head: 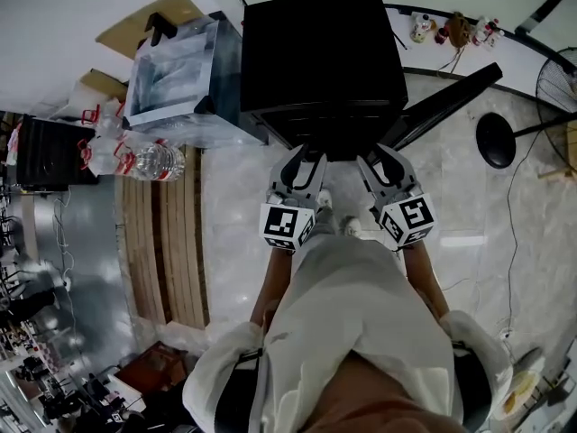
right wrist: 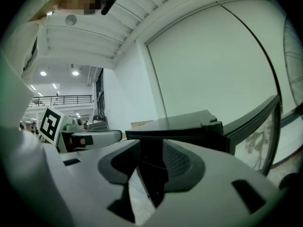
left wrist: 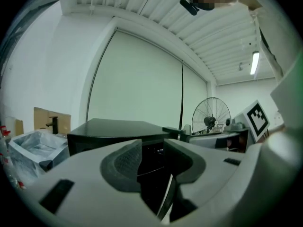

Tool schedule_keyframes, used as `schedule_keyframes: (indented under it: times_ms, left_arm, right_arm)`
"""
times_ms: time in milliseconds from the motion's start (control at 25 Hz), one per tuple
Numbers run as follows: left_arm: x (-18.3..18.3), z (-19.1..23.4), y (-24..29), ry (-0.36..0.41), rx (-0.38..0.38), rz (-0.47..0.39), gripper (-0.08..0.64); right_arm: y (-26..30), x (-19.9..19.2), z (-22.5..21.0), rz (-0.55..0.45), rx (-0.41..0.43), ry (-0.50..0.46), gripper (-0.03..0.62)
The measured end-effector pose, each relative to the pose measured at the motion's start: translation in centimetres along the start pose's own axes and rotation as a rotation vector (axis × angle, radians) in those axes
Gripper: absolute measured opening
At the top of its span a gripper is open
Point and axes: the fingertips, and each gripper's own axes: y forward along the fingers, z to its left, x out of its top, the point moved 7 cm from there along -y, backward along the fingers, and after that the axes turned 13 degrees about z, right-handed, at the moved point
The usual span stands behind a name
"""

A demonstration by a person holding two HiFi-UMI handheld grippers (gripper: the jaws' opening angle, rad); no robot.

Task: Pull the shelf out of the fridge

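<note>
A black mini fridge (head: 320, 52) stands on the floor in front of me, its door (head: 451, 97) swung open to the right. Both grippers reach into its open front side by side. My left gripper (head: 304, 158) is shut on the edge of a thin clear glass shelf (left wrist: 164, 195), which shows as a pale pane pinched low between the jaws (left wrist: 152, 148). My right gripper (head: 376, 158) is shut on the same shelf (right wrist: 144, 186), whose edge runs between its jaws (right wrist: 151, 148). The shelf barely shows in the head view. The fridge (left wrist: 113, 129) fills the space behind the jaws.
A clear plastic box (head: 171, 79) stands left of the fridge, with water bottles (head: 144, 161) and a wooden pallet (head: 167, 242) beside it. A standing fan (head: 559, 84) and its round base (head: 496, 140) are on the right. Small toys (head: 451, 30) line the window ledge.
</note>
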Motion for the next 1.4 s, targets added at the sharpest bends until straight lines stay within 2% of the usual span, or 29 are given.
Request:
schedule_keyframes:
  times_ms: [280, 560, 1400]
  left_arm:
    - [-0.4, 2.2, 2.5, -0.012, -0.039, 0.01, 0.146]
    - [-1.8, 3.3, 4.5, -0.052, -0.062, 0.031, 0.146]
    - [-7.8, 6.3, 9.0, -0.317, -0.126, 0.085, 0.147]
  right_arm:
    - [2.3, 0.4, -1.1, -0.002, -0.042, 0.029, 0.144]
    - [4.3, -0.8, -2.1, 0.01, -0.046, 0.097, 0.143]
    - [10.1, -6.9, -4.0, 0.06, -0.025, 0.377, 0.141]
